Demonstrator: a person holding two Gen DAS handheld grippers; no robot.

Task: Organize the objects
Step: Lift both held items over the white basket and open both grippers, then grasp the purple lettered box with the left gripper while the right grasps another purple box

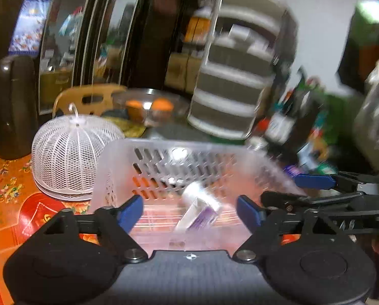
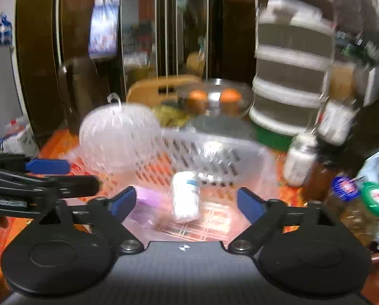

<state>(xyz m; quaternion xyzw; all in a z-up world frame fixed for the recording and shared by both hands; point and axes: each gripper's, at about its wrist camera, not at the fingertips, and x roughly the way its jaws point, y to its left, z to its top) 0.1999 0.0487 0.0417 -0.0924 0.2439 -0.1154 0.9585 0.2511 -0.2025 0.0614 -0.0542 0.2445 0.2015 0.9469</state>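
A clear perforated plastic basket [image 1: 164, 150] [image 2: 263, 157] stands on the orange table. A white bottle [image 1: 202, 195] [image 2: 185, 198] and a white-and-purple box [image 1: 197, 216] [image 2: 148, 198] lie in it. My left gripper [image 1: 189, 212] is open and empty above the basket's near side. My right gripper [image 2: 187, 203] is open and empty, also over the basket. In the left wrist view the right gripper [image 1: 314, 186] shows at the right. In the right wrist view the left gripper [image 2: 49, 175] shows at the left.
A white mesh food cover [image 1: 72, 157] [image 2: 118, 132] sits left of the basket. Behind are a glass bowl with oranges [image 1: 148, 106] [image 2: 212, 99], a dark jug [image 1: 11, 106] and a tiered white rack [image 1: 237, 71]. Jars and bottles [image 2: 299, 162] crowd the right side.
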